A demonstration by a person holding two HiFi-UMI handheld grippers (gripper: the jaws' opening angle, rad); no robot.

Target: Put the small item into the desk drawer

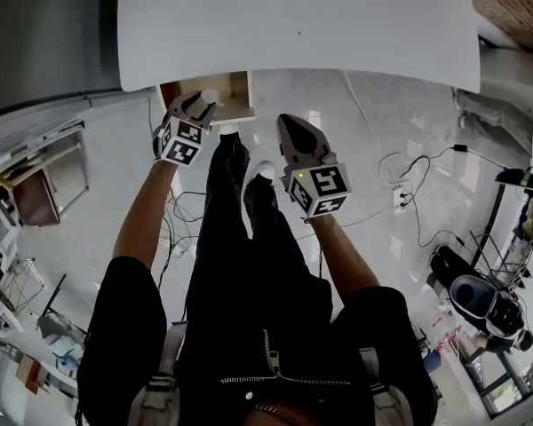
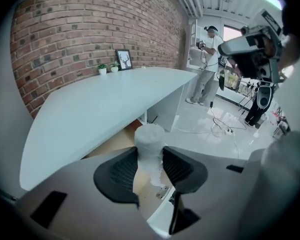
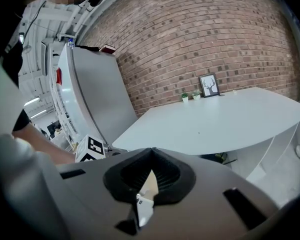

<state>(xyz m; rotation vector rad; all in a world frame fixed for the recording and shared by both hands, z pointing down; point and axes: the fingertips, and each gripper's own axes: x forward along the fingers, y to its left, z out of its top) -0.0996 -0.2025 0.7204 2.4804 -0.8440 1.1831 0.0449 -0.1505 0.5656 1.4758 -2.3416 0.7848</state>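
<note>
A small white, wrapped roll-like item [image 2: 149,146] stands upright between the pads of my left gripper [image 2: 150,166], which is shut on it. In the head view this gripper [image 1: 202,103] hangs over the open desk drawer [image 1: 234,96], whose wooden inside shows just under the white desktop [image 1: 293,25]. The left gripper view shows the drawer's wooden bottom [image 2: 115,143] below the item. My right gripper [image 1: 289,124] is to the right of the drawer, above the floor, with its tips together [image 3: 151,159] and nothing in them.
A framed picture [image 2: 123,59] and small plants [image 2: 102,69] stand at the desk's far edge by the brick wall. Cables and a power strip [image 1: 400,198] lie on the floor to the right. Another person [image 2: 208,64] stands in the background. My legs are below the grippers.
</note>
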